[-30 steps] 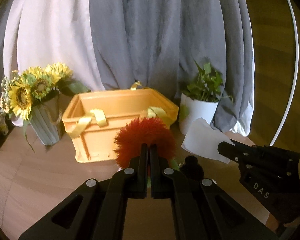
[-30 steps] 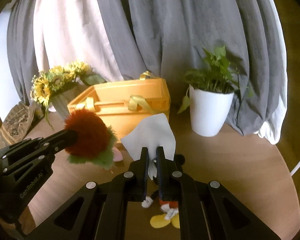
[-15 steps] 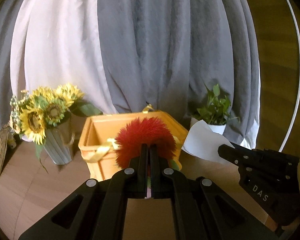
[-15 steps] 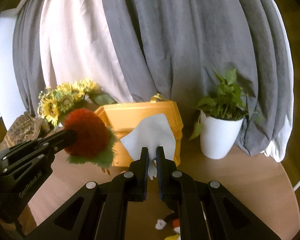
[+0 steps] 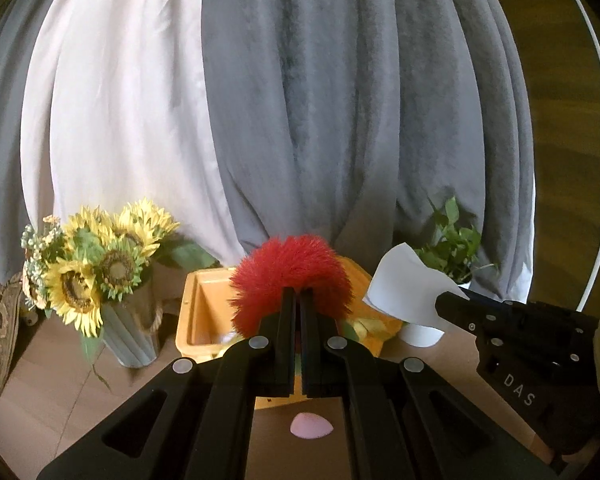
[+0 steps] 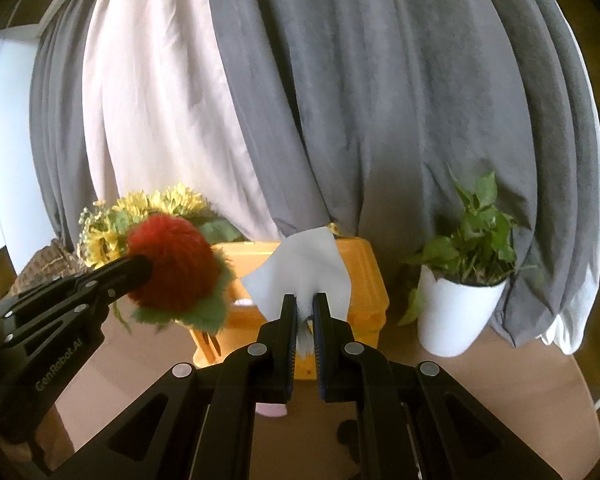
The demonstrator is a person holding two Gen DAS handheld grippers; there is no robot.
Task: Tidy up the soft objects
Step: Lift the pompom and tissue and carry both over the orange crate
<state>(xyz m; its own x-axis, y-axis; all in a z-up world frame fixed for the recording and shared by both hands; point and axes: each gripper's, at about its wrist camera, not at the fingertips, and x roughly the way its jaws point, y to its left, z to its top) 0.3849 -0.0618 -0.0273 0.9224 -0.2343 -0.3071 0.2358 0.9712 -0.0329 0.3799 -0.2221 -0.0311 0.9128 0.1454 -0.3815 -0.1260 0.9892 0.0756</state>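
Carrying step: left gripper (image 5: 296, 300) clamps the fuzzy red pompom (image 5: 290, 276), right gripper (image 6: 305, 308) pinches the white tissue (image 6: 300, 274) (probably paper); next, release both over the orange plastic bin (image 6: 364, 276).

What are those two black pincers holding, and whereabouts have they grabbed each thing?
The left gripper pinches the red fluffy toy at its near side. The right gripper pinches the white tissue at its bunched lower end.

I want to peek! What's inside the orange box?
The orange box shows a bare orange inner wall and a small pale thing at the bottom. The red fluffy toy hides the rest.
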